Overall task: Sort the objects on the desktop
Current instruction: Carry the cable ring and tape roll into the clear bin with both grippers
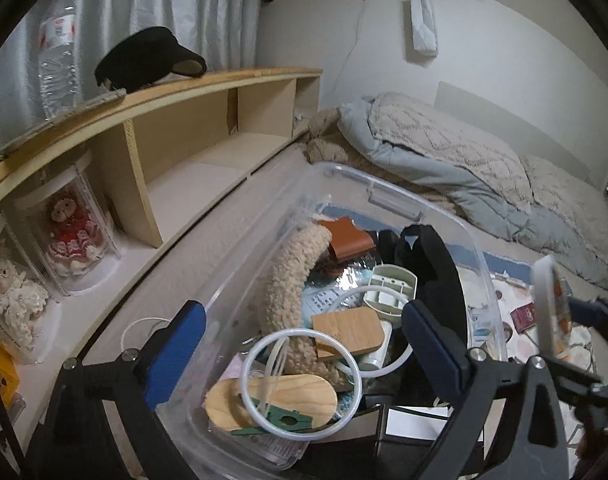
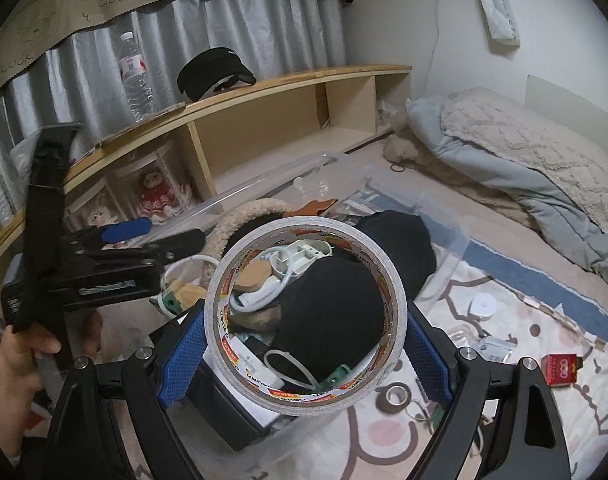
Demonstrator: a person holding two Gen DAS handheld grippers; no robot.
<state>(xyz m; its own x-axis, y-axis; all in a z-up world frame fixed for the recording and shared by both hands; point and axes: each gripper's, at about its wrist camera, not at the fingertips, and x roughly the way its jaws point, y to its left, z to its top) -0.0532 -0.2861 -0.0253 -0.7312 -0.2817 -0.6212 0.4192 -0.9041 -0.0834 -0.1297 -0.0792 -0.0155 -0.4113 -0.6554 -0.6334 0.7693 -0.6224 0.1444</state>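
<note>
1. Right wrist view: my right gripper point(image 2: 306, 334) has its jaws clamped on a roll of tape point(image 2: 304, 312), blue pads pressed against its outer sides, the roll standing on edge with its hole facing the camera.
2. The roll hangs above the clear plastic bin point(image 2: 450, 256), over its near end.
3. Through the hole I see a black fabric item point(image 2: 332, 308) and a white cable point(image 2: 263, 292) lying in the bin.
4. Left wrist view: my left gripper point(image 1: 299, 344) has its jaws spread wide and holds nothing; it hangs over the same bin point(image 1: 480, 264).
5. Between my left pads lie a white ring point(image 1: 301, 378), a wooden oval piece point(image 1: 271, 402), a fuzzy beige band point(image 1: 291, 280) and a small bamboo block point(image 1: 348, 332), all inside the bin.
6. On the patterned mat point(image 2: 516, 320) beside the bin sit a red box point(image 2: 562, 368), a small brown tape roll point(image 2: 396, 396) and a white round disc point(image 2: 482, 305), apart from one another.
</note>
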